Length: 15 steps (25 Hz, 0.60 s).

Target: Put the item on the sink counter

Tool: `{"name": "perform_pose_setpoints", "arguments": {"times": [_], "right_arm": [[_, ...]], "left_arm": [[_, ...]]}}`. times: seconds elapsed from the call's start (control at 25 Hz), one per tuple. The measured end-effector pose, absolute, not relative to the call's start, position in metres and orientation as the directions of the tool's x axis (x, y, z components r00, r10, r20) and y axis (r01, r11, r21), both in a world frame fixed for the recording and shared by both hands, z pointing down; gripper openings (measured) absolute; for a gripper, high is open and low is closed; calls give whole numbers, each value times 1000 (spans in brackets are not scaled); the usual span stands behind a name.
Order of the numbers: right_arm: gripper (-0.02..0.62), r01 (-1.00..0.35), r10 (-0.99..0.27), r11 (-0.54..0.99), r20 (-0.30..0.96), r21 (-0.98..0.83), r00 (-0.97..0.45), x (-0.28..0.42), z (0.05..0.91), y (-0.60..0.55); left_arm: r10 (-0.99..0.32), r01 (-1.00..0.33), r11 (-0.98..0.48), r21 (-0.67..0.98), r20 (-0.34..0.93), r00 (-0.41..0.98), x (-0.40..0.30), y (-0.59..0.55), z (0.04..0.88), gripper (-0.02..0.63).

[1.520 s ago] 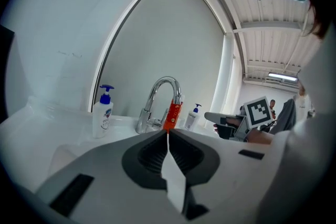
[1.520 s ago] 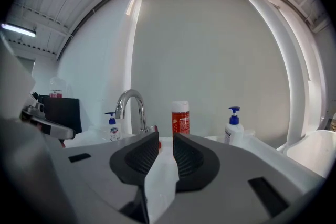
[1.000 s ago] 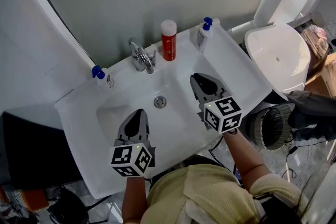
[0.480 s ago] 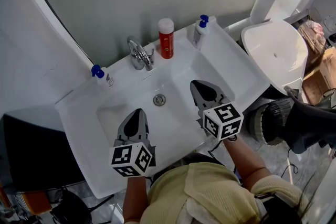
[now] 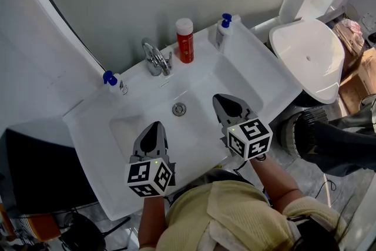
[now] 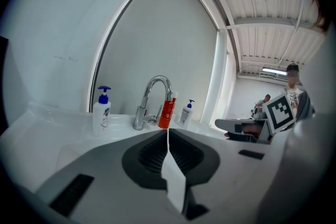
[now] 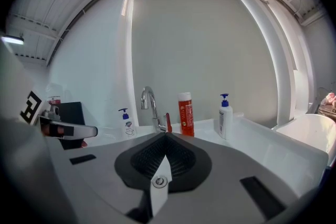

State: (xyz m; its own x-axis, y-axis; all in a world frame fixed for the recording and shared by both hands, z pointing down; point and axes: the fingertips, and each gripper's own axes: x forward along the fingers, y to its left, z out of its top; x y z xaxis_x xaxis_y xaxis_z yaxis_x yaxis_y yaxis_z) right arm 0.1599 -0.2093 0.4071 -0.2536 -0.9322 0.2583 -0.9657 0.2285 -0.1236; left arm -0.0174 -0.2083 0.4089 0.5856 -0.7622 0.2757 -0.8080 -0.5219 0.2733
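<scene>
My left gripper (image 5: 151, 126) and right gripper (image 5: 222, 98) hovered side by side over the basin (image 5: 189, 133), each with its jaws clenched together on nothing. The red bottle (image 5: 185, 41) stood upright on the bench (image 5: 259, 69) behind the basin, just right of the tap (image 5: 155, 59) and well apart from both grippers. One soap bottle (image 5: 222, 31) stood further right, another (image 5: 111, 82) at the far left.
</scene>
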Motion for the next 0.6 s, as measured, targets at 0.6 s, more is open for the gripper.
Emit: {"name": "perform_pose_setpoints", "arguments": {"times": [0.6], "right_arm": [[23, -964, -915, 221, 309, -146, -257, 148, 424, -192]], "left_arm": [[-758, -814, -512, 274, 302, 578, -27, -198, 424, 43]]}}
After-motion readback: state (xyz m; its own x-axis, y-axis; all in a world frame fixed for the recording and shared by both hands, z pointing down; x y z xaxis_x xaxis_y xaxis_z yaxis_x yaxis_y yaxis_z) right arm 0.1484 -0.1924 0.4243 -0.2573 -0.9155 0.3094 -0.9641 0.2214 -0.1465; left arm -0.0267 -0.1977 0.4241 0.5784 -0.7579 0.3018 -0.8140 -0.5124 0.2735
